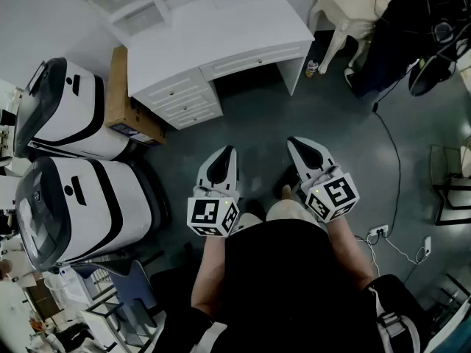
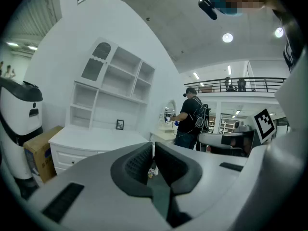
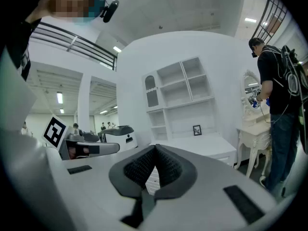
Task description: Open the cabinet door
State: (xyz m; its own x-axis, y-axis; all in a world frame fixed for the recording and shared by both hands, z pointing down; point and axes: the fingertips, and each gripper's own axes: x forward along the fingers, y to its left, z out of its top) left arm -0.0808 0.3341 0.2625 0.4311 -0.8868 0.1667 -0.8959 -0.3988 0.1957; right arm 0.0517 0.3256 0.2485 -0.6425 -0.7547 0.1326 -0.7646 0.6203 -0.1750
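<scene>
A white desk (image 1: 221, 35) with drawers (image 1: 180, 98) stands ahead of me across the grey floor. It carries a shelf hutch (image 2: 113, 88) whose small arched cabinet door (image 2: 101, 61) at the upper left is closed. The same arched door (image 3: 150, 83) shows in the right gripper view. My left gripper (image 1: 223, 157) and right gripper (image 1: 303, 147) are held side by side close to my body, well short of the desk. Both point roughly level toward it. The left gripper (image 2: 153, 146) and right gripper (image 3: 155, 150) are shut with nothing between the pads.
Two large white machines (image 1: 66, 109) (image 1: 73, 204) and a cardboard box (image 1: 129, 101) stand left of the desk. A white dressing table (image 1: 346, 6) is at the right, with a person in black (image 3: 279, 105) beside it. A cable (image 1: 394, 145) and a power strip (image 1: 379, 232) lie on the floor to my right.
</scene>
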